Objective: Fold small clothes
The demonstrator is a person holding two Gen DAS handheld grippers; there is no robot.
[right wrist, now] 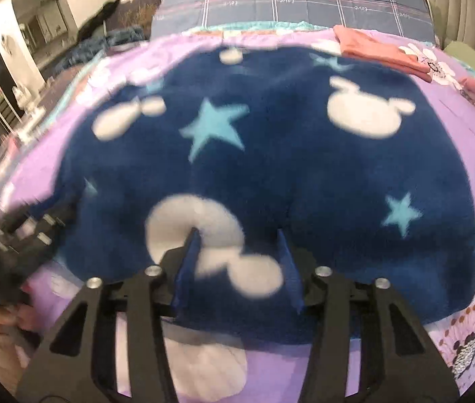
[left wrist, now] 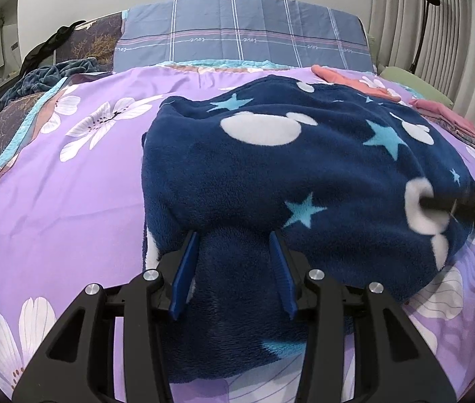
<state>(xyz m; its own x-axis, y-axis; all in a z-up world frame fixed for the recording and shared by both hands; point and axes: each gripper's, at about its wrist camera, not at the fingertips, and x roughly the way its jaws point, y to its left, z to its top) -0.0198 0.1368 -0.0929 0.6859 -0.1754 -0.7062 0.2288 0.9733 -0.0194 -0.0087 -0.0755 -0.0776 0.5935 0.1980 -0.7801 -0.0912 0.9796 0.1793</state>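
So from my left wrist camera: my left gripper (left wrist: 235, 268) is grasping a bunched fold of the navy fleece garment (left wrist: 304, 168), the fuzzy one with white mouse-head blobs and light blue stars. The fleece fills the whole gap between my blue pads (left wrist: 183, 275), so those jaws are clenched on it at the near edge. The garment is spread over the purple flowered bedspread (left wrist: 69, 184), roughly mid-bed and a bit toward the right of this view. My right gripper (left wrist: 462, 206) pokes in from the right edge as a dark blurry bar, sitting on the fleece by one of the white blobs. Back by the plaid pillow (left wrist: 244, 38) there are some folded pink clothes (left wrist: 445, 114), stacked near the right edge of the bed, well apart from the fleece. A dark blue blanket (left wrist: 46, 77) is heaped at the far left.

Right wrist camera is pretty smeared, fair warning. The same navy fleece garment (right wrist: 271, 168) takes up most of the picture, lying on the bedspread (right wrist: 465, 154). My right gripper (right wrist: 237, 268) has the near edge of the fleece between its pads (right wrist: 187, 268), right on a white mouse-head patch. Whether those jaws are actually pinching it or just straddling it, I honestly can't tell through the blur. My left gripper (right wrist: 26, 231) shows as a dark smudge at the left edge, on the fleece. The pink clothes (right wrist: 381, 50) sit at the far right corner.
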